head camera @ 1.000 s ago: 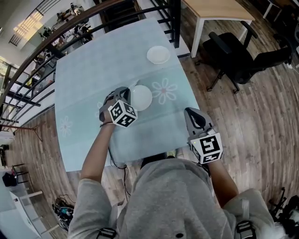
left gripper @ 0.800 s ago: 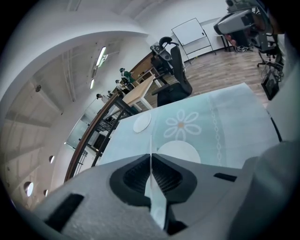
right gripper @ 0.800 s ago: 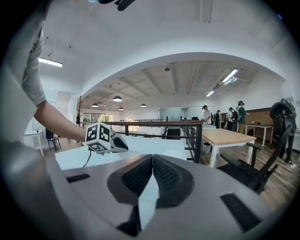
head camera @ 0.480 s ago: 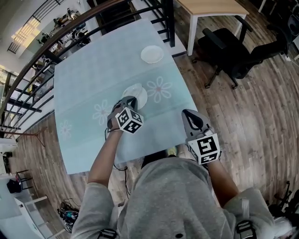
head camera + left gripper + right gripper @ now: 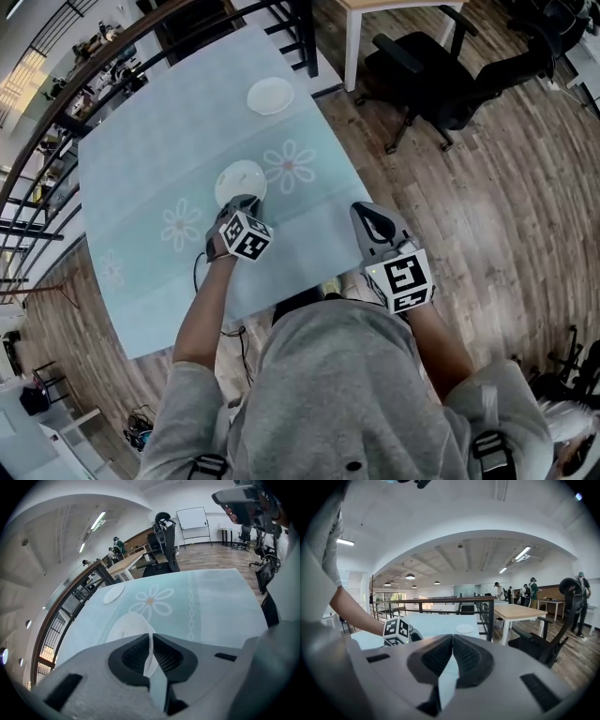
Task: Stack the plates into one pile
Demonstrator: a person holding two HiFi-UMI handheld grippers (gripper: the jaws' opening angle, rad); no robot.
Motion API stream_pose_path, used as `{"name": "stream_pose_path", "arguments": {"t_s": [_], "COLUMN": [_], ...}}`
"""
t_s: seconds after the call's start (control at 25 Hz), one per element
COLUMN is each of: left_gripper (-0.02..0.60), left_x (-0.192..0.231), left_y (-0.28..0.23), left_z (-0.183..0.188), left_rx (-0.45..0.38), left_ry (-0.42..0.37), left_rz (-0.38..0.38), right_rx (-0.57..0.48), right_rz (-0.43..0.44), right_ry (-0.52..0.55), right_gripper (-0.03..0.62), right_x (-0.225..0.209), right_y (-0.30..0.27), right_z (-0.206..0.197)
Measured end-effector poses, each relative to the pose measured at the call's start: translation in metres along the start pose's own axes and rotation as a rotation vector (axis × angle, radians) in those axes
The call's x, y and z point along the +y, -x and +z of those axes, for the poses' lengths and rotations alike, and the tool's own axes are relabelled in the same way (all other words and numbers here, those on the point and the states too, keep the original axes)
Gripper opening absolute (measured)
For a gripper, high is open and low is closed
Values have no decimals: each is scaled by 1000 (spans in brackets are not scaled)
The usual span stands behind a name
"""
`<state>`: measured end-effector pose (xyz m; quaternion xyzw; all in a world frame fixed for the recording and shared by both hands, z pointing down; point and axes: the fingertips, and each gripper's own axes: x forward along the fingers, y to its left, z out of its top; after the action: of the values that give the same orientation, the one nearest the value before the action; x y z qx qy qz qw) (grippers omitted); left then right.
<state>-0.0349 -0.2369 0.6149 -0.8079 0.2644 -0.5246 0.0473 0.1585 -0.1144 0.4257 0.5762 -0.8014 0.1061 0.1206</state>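
Left gripper (image 5: 247, 201) clamped on the near rim of a white plate (image 5: 238, 178) mid-table (image 5: 150, 150), second plate (image 5: 271, 95) by the far right corner, right gripper (image 5: 364, 212) closed and empty off the near right corner

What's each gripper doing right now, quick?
Left gripper: closed on the rim of the plate.
Right gripper: closed, nothing between its jaws.
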Motion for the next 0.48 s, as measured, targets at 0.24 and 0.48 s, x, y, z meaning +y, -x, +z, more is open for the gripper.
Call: {"name": "stream_pose_path", "arguments": {"t_s": [0.24, 0.48], "left_gripper": [32, 34], "left_x": [-9, -16], "left_y": [-22, -29], "left_z": [-2, 3], "left_rx": [23, 27], "left_ry": [42, 123], "left_rz": [-52, -86], "right_rx": [5, 8], "right_rz": [-53, -70], "right_ry": [-21, -44], "right_gripper": [26, 26], "right_x": [-32, -49], "right_y": [7, 17], "right_z": [-1, -3]}}
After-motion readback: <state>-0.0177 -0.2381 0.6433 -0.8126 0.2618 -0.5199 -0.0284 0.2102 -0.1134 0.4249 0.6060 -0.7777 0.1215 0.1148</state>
